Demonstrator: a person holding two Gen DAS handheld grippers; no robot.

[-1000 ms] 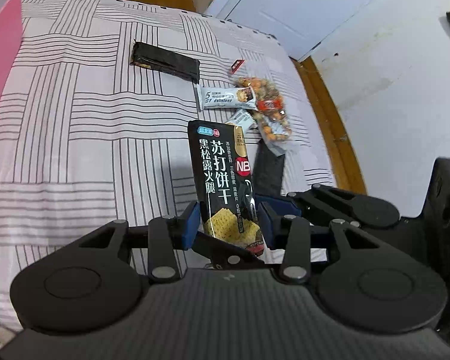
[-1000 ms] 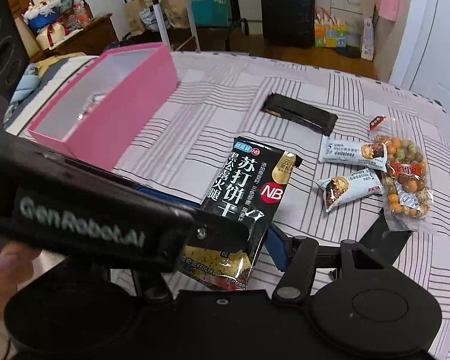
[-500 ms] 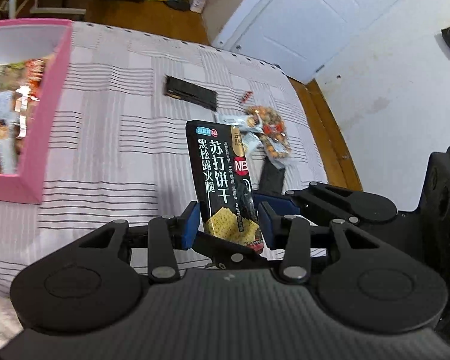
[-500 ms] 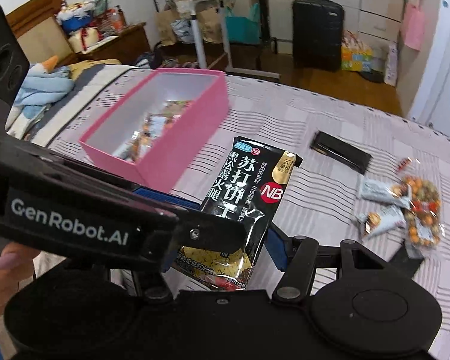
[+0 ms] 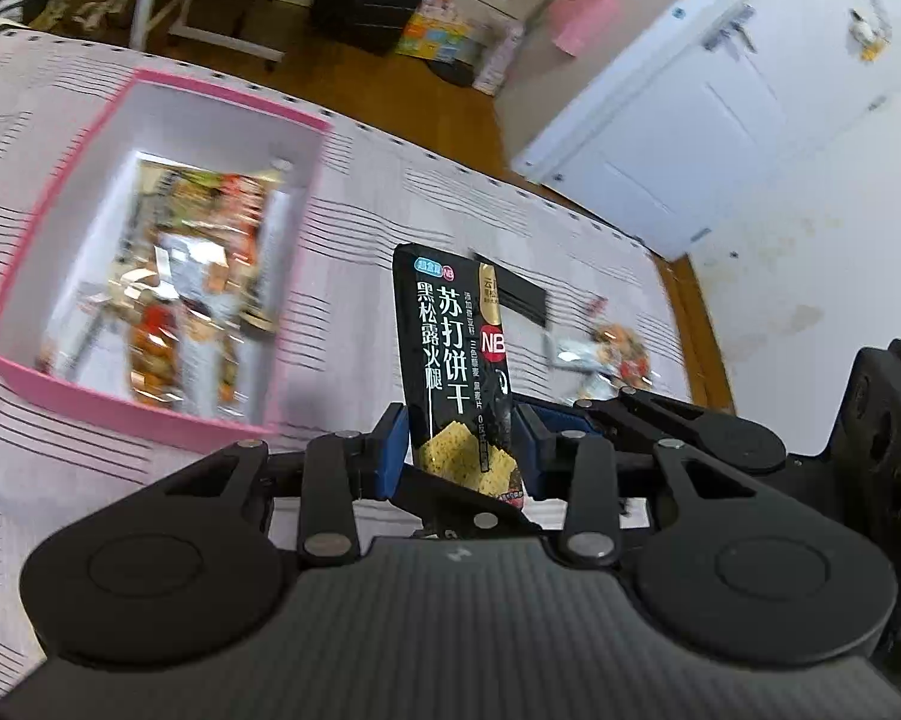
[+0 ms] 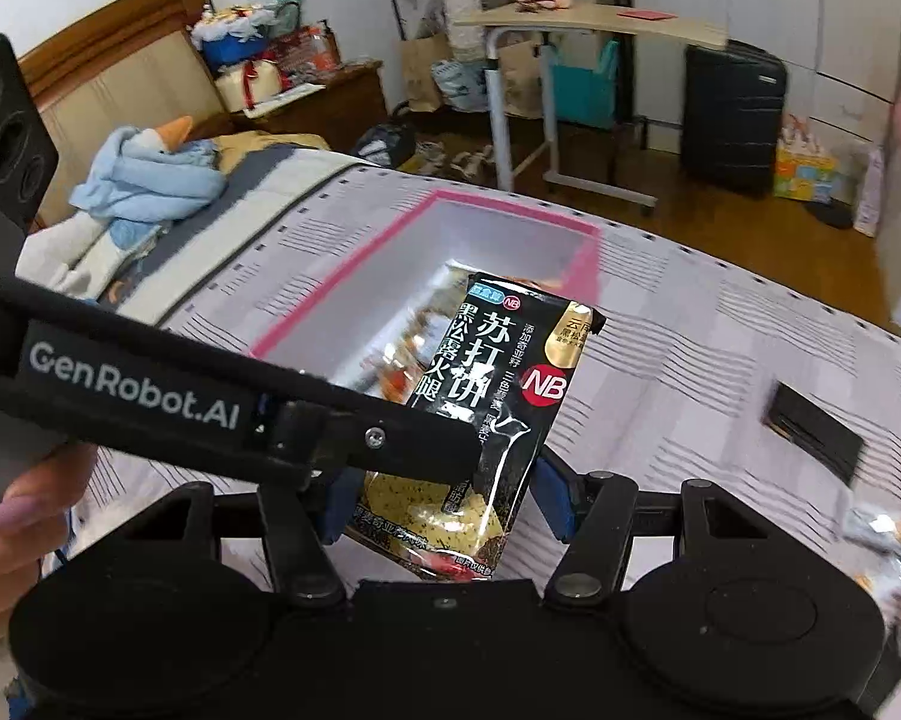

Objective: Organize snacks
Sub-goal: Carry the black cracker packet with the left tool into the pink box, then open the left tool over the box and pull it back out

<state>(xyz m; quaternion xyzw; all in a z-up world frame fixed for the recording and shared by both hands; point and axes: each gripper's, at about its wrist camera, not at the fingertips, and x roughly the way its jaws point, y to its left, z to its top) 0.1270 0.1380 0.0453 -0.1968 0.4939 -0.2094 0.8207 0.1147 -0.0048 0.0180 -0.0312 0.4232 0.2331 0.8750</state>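
A black cracker packet (image 5: pixel 459 360) stands upright between the blue pads of my left gripper (image 5: pixel 459 450); it also shows in the right wrist view (image 6: pixel 480 414). My right gripper (image 6: pixel 444 501) holds the same packet at its lower end, crossing the left gripper's fingers. Both are raised above the striped bedspread. The pink box (image 5: pixel 120 384) with several snacks inside lies to the left and ahead; in the right wrist view the pink box (image 6: pixel 330 294) sits just beyond the packet.
A black bar (image 5: pixel 522 300), small wrapped snacks and a bag of nuts (image 5: pixel 621 354) lie on the bedspread to the right. The bed edge and wooden floor (image 5: pixel 684 312) are further right. A white door (image 5: pixel 720 120) and a black suitcase (image 6: pixel 732 120) stand beyond.
Both grippers have carried the cracker packet leftward and higher, from near the loose snacks toward the pink box, which now shows its full open inside.
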